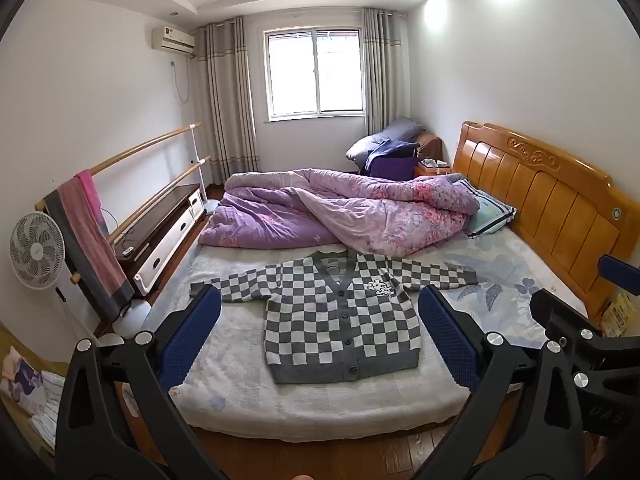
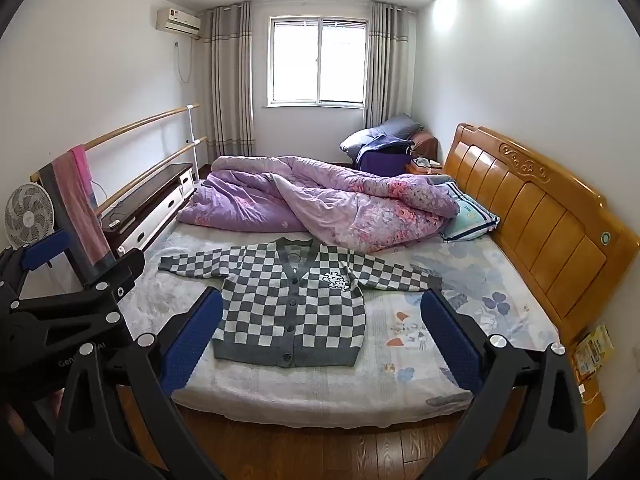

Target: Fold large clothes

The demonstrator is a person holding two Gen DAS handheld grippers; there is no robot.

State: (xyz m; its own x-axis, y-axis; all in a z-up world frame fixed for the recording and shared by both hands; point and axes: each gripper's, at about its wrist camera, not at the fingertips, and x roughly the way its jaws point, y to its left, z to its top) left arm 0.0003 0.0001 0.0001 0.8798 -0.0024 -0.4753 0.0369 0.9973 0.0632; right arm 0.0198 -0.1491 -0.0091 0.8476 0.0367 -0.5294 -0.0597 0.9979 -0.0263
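A grey-and-white checked cardigan (image 1: 340, 312) lies flat and buttoned on the bed (image 1: 224, 384), sleeves spread out to both sides. It also shows in the right wrist view (image 2: 292, 304). My left gripper (image 1: 318, 332) is open and empty, held above the bed's near edge in front of the cardigan. My right gripper (image 2: 322, 336) is open and empty, a little to the right of the left one. The left gripper's body shows at the left of the right wrist view (image 2: 60, 312).
A bunched purple floral quilt (image 1: 340, 212) lies across the far half of the bed, just beyond the cardigan's collar. A wooden headboard (image 1: 552, 208) stands on the right. A fan (image 1: 36, 252), towel rail and low cabinet stand on the left. Wooden floor lies below the bed.
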